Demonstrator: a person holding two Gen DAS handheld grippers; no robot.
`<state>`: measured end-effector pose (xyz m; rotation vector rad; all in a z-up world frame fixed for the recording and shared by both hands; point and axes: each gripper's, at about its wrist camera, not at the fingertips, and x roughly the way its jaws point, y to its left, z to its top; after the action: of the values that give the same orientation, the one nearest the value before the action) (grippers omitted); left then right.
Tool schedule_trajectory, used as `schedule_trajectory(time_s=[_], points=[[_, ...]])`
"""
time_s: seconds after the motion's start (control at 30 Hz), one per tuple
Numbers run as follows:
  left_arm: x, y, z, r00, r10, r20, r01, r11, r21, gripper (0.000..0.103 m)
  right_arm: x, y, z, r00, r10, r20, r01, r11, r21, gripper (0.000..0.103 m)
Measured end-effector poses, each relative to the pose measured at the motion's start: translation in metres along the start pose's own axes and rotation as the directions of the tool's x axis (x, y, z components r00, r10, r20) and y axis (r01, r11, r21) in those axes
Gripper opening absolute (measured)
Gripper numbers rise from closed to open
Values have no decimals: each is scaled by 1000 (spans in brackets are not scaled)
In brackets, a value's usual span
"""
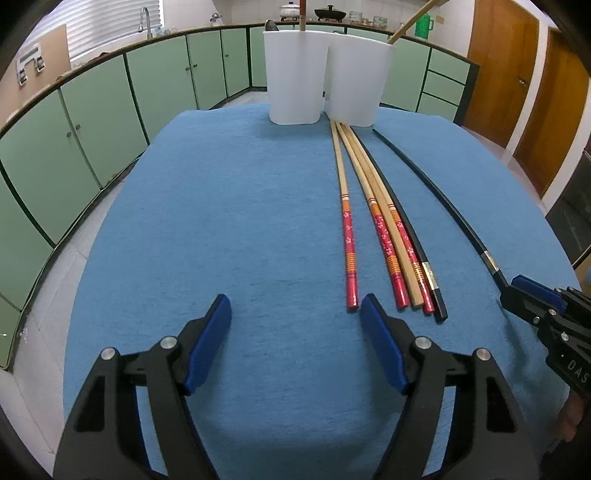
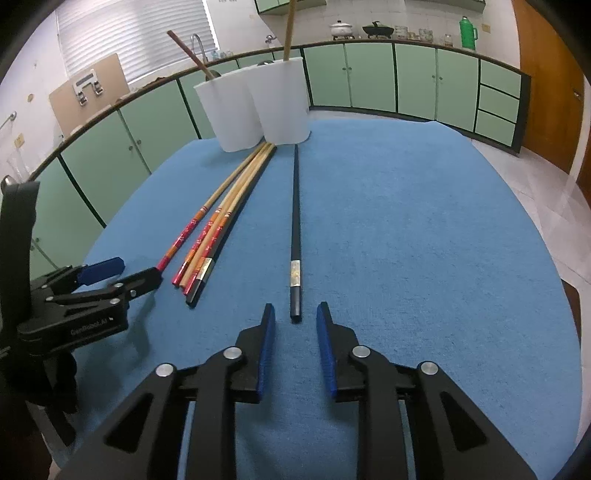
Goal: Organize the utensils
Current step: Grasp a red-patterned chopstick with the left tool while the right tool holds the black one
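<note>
You can't see inside the white cups [image 1: 295, 74]; stick tops [image 2: 290, 22] cut off by frame edge.

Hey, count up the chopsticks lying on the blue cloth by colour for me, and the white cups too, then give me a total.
Red-patterned bamboo chopsticks: 3
Plain bamboo chopstick: 1
Black chopsticks: 2
White cups: 2
Total: 8
</note>
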<state>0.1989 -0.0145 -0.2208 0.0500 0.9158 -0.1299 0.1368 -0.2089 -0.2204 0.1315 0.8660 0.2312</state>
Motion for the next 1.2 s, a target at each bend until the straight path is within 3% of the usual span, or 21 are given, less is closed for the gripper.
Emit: schedule_trajectory(time_s=[0.27, 0.37, 0.47, 0.6, 0.83, 1.2], points=[[3, -10, 2, 1000, -23, 15, 23, 1000, 19, 50, 7, 8, 5, 999, -42, -3, 42, 999, -30, 23], [4, -16, 3, 999, -31, 18, 30, 999, 30, 43, 10, 10, 7, 998, -58, -5, 58, 998, -39, 17], [4, -21, 2, 999, -40, 20, 39, 998, 46, 28, 12, 13, 8, 998, -66, -8, 66, 996, -60, 7], [4, -37, 1, 1000, -12, 25, 9, 993, 121, 5, 12, 13, 8, 998, -65, -7, 64, 996, -58, 7], [-6, -26, 2, 999, -28, 24, 26, 997, 77, 5, -1, 12, 10, 999, -50, 16, 51, 996, -67, 7], [-87, -13, 29, 982, -65, 175, 48, 994, 99, 5, -55, 4, 45, 991, -17, 134, 25, 998, -54, 6]])
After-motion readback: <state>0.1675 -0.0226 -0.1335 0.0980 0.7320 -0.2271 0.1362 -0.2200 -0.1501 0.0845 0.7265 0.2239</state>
